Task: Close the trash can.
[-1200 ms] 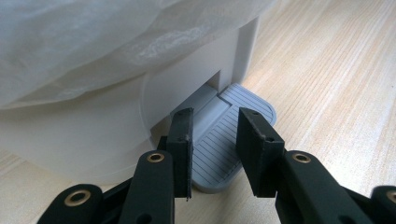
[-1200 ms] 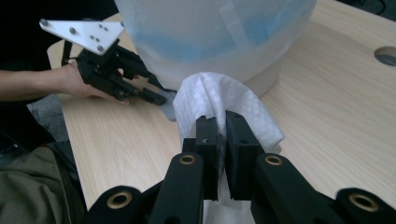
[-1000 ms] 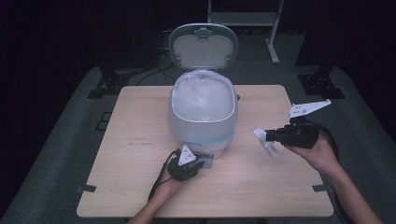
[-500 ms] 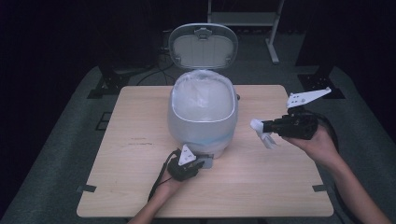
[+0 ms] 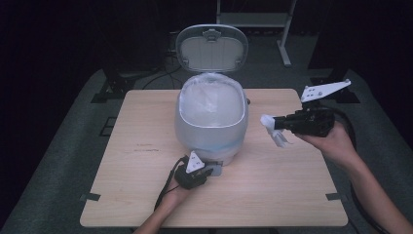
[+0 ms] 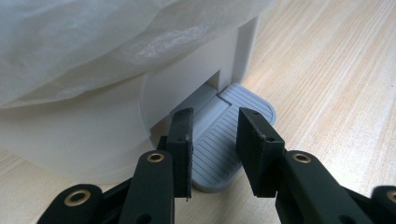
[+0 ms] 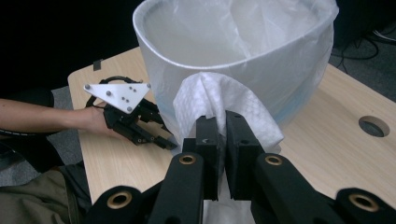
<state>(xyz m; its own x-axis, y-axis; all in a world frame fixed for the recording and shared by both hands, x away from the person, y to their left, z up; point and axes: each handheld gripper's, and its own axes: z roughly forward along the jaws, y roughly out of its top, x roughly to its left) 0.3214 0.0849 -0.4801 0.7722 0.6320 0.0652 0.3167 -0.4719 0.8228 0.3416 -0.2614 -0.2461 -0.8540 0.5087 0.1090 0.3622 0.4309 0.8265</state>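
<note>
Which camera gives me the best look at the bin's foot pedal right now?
The left gripper view: the grey ribbed pedal lies close up between the open jaws of the left claw. In the high view it is a small grey tab at the bin's base, partly covered by that claw.

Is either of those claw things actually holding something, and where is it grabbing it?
The right gripper pinches a crumpled white tissue near its lower middle. The left gripper holds nothing; its open jaws sit over the bin's grey pedal.
</note>
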